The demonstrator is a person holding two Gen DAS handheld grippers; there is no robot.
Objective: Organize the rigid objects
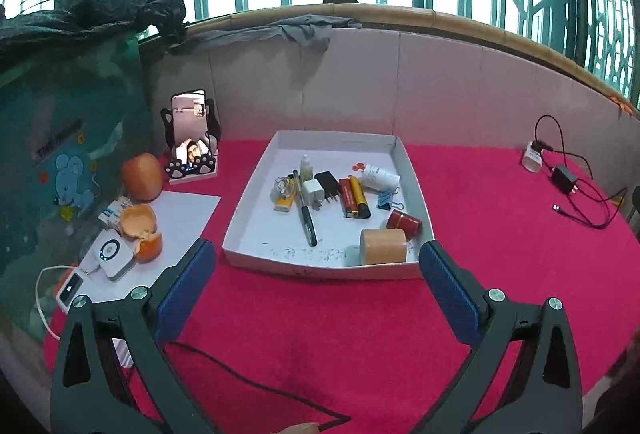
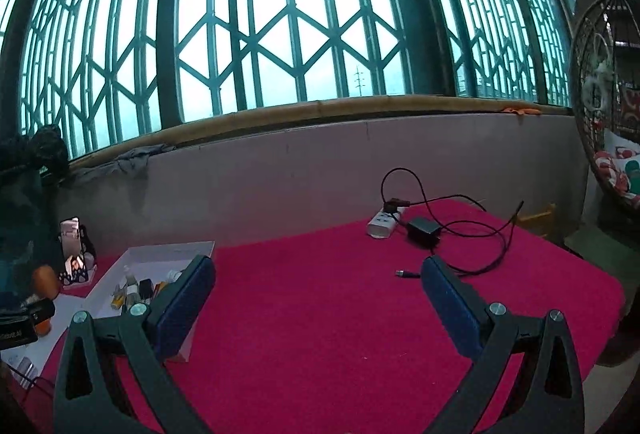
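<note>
Your rigid objects all lie in the shallow white tray (image 1: 248,209), which sits on the red-covered bench (image 1: 320,334) just ahead of your left hand-held gripper (image 1: 318,260). Inside it, a black pen (image 1: 306,207) lies lengthwise near the middle, with a white plug adapter (image 1: 312,191) touching its right side and a black plug adapter (image 1: 329,185) just beyond that. A small dropper bottle (image 1: 306,167) stands at the back. A dark red bar (image 1: 347,197) and a yellow-and-black lighter (image 1: 359,195) lie side by side, and a white bottle (image 1: 379,175) rests on its side behind them with a blue binder clip (image 1: 385,199) beside it. Near the front right corner are a short red cylinder (image 1: 403,222) and a tan cylinder (image 1: 383,252), both lying down.

Your left hand-held gripper hovers with its jaws spread wide and nothing between them. Your right hand-held gripper (image 2: 318,274) is likewise spread apart and empty, over bare red cloth to the right of the tray, its left finger overlapping the tray's corner in that view.

To the left of the tray a phone (image 1: 189,123) stands in a holder, with orange halves (image 1: 138,220) on white paper. Far right, a power strip (image 2: 382,222) and black charger (image 2: 424,230) with cable lie near the wall.
</note>
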